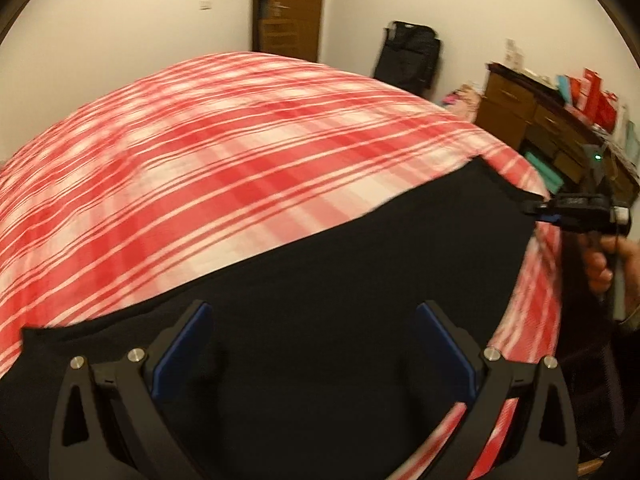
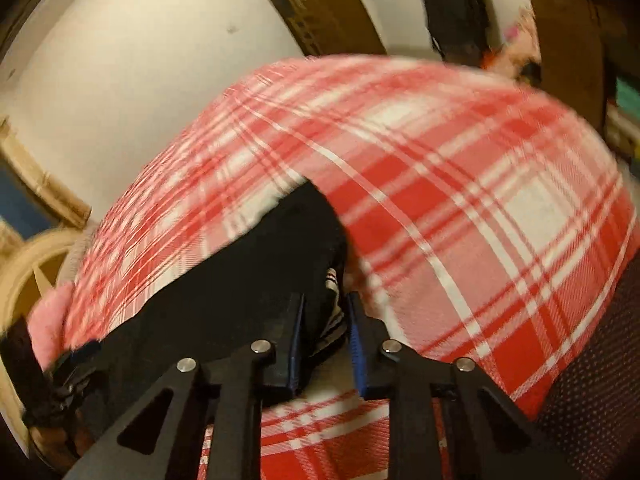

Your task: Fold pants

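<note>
The black pants [image 1: 340, 280] lie across the near part of a bed with a red and white plaid cover [image 1: 200, 160]. My left gripper [image 1: 312, 344] is open, its blue-padded fingers spread wide just above the black cloth. My right gripper [image 2: 326, 336] is shut on the edge of the pants [image 2: 240, 280], with black cloth and a striped band pinched between its pads. It also shows in the left wrist view [image 1: 548, 210], at the pants' far right corner and held by a hand. The left gripper shows at the lower left of the right wrist view [image 2: 76, 360].
The plaid cover [image 2: 460, 200] fills most of both views. A wooden dresser [image 1: 540, 120] with red boxes stands to the right of the bed. A black bag [image 1: 408, 56] leans on the far wall next to a wooden door [image 1: 292, 4].
</note>
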